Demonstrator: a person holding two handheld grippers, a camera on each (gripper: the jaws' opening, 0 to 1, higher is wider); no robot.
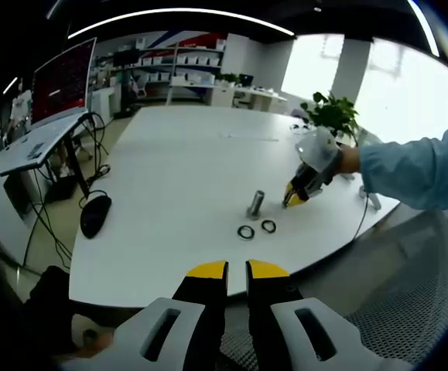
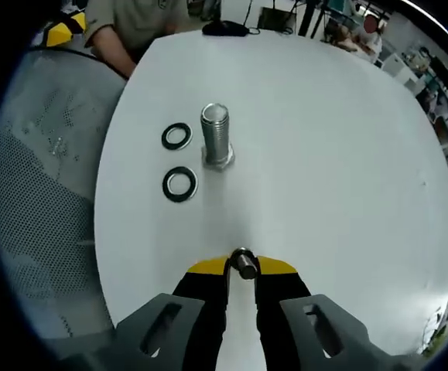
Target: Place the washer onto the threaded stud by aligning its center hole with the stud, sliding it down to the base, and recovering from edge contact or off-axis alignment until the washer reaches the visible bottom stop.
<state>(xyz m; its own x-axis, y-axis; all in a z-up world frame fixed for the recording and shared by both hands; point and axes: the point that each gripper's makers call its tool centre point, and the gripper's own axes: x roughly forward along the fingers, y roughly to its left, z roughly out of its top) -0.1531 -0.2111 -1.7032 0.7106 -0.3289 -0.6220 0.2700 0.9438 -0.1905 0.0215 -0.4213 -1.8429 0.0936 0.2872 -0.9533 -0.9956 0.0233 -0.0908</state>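
A threaded metal stud (image 2: 216, 143) stands upright on the white table (image 2: 324, 154). Two dark washers (image 2: 177, 137) (image 2: 180, 184) lie flat just to its left. My right gripper (image 2: 243, 267) is shut on a third washer (image 2: 244, 263), held a short way in front of the stud and clear of it. In the left gripper view the stud (image 1: 255, 204) and the two loose washers (image 1: 245, 232) (image 1: 268, 226) sit near the table's edge, with the right gripper (image 1: 295, 195) just to the stud's right. My left gripper (image 1: 237, 270) hangs back off the table with its jaws together and nothing between them.
A black mouse (image 1: 94, 214) with its cable lies at the table's left end. A potted plant (image 1: 332, 116) stands at the far right corner. A grey mesh chair (image 2: 46, 193) sits beside the table edge. A person (image 2: 131, 23) is at the far side in the right gripper view.
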